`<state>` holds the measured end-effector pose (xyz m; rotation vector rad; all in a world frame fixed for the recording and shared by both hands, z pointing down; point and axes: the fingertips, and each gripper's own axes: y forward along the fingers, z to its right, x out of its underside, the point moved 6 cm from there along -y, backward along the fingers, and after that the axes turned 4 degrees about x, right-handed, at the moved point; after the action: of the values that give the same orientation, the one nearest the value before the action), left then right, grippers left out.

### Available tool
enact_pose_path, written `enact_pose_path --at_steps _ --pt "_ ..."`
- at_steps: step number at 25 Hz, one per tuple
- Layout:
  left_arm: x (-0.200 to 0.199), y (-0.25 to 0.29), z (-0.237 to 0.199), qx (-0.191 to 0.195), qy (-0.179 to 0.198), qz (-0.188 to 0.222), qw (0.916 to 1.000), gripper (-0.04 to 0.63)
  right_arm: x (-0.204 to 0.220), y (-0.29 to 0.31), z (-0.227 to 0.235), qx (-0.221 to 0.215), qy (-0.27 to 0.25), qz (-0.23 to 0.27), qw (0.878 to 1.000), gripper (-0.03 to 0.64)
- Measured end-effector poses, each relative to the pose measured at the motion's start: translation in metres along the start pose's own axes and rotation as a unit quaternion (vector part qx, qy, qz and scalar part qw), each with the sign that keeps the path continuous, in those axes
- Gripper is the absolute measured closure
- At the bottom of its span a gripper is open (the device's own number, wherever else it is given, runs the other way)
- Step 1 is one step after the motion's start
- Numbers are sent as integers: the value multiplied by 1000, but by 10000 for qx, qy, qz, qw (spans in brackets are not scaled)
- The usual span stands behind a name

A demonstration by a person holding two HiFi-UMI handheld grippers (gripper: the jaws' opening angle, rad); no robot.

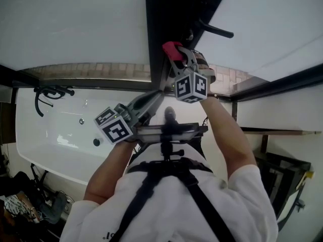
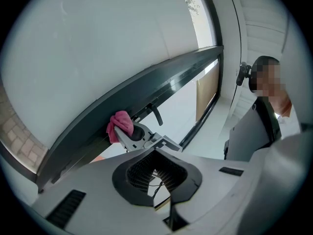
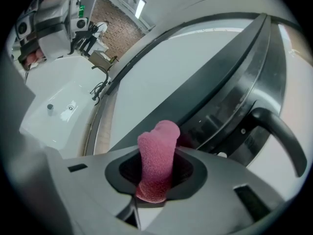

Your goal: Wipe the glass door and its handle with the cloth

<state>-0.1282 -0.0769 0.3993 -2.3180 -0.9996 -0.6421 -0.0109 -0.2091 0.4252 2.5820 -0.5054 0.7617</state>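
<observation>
Two grippers are raised to the dark door frame (image 1: 164,14), but only one is working. The right gripper (image 1: 176,57) has its fingers clamped on a rolled pink cloth (image 1: 171,48). The free end of the roll sticks out past the fingertips, so terry rather than plastic meets the door.

In the right gripper view the cloth (image 3: 157,155) points at the frame's metal strip, just beside the black lever handle (image 3: 279,131). From the left gripper view the cloth (image 2: 120,124) looks pressed against the edge of the frame, with the handle (image 2: 155,114) close by on the same rail.

The left gripper (image 1: 159,94) sits lower, next to the right one. Its fingers are drawn together with nothing between them. It seems to be held close as a spare, out of the cloth's path.

Frosted glass (image 1: 75,19) spreads away on both sides of the frame, and a white bathtub (image 1: 55,130) lies beyond it.

My reading is that the wipe is on the frame near the handle, so the lever looks like the natural next stop. A wad this small covers little glass per pass, so the broad panels would need many strokes. Dragging it hard over the lever's base could tug the roll loose from the fingers.
</observation>
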Motion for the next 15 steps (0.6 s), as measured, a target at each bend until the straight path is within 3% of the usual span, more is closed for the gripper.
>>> enact_pose_path --at_steps 5,9,15 --pt "-1 -1 1 -171 41 -47 9998 603 4 -5 -9 -117 220 49 9997 517" --pt "-3 3 -8 -299 19 -72 9995 603 16 -14 -23 -355 808 -48 9961 517" --pt "1 7 -17 -472 5 -284 9985 603 52 -19 -60 -627 2419 -674 9659 517"
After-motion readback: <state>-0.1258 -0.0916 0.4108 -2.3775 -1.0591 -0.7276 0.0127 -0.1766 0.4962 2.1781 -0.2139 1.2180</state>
